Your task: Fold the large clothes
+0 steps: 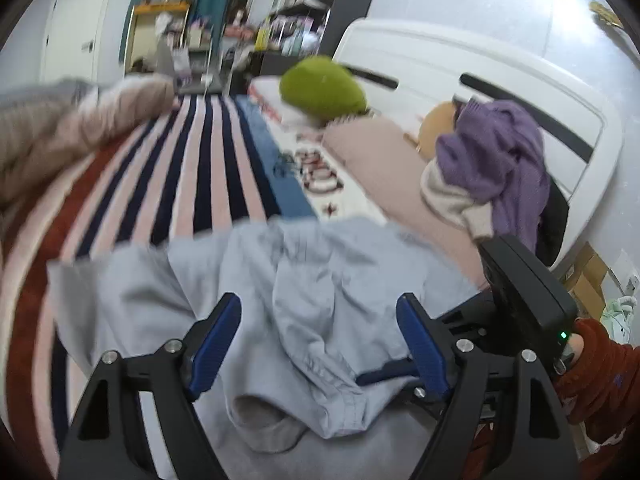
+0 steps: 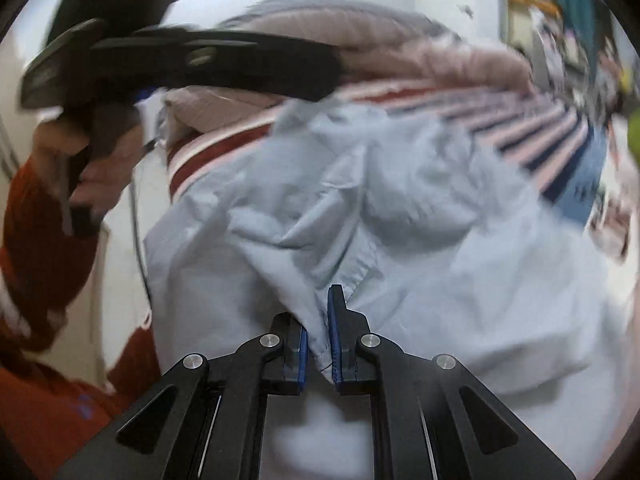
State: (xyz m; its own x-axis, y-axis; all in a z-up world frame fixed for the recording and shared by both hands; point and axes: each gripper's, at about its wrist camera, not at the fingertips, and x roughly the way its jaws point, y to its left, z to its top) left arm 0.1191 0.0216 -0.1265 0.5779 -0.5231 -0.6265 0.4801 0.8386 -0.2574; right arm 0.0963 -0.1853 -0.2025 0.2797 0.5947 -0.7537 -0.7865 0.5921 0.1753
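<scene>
Two grippers work over a bed's striped blanket (image 1: 208, 168); shelves fill the upper left. The light-blue garment (image 1: 320, 280) lies crumpled at lower centre. Left gripper (image 1: 318, 340) hovers spread wide; right gripper (image 2: 318, 344) pinches the garment's fold. A purple sweater (image 1: 496, 160) sits right.

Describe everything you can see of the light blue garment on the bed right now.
The light blue garment is thin, woven-looking cloth, crumpled and unfolded, with stitched seams and a gathered hem near the camera. It lies spread over the striped bedcover, its far edge blurred. The right hand-held gripper is shut on a pinched fold of it. The left hand-held gripper hangs open above it, the cloth visible between its fingers but not pressed.
</scene>
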